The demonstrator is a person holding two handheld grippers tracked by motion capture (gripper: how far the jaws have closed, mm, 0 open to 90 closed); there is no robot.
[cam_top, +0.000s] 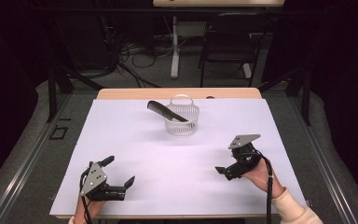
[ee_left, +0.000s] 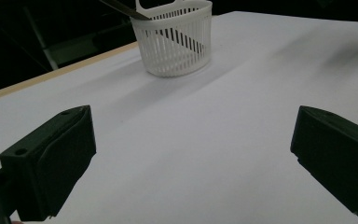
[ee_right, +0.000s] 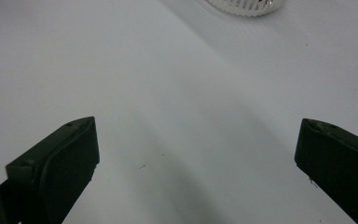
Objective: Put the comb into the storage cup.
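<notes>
showing comb (cam_top: 168, 111) half hidden in basket (cam_top: 182, 126)

We see the basket (cam_top: 182, 120) toward the far middle of the tabletop (cam_top: 135, 140), with the comb (cam_top: 168, 111) lying in it, one end sticking out past its left rim. Well nearer us, the left gripper (cam_top: 119, 171) sits at the near left and the right gripper (cam_top: 228, 163) at the near right, the basket behind and between them.
</notes>
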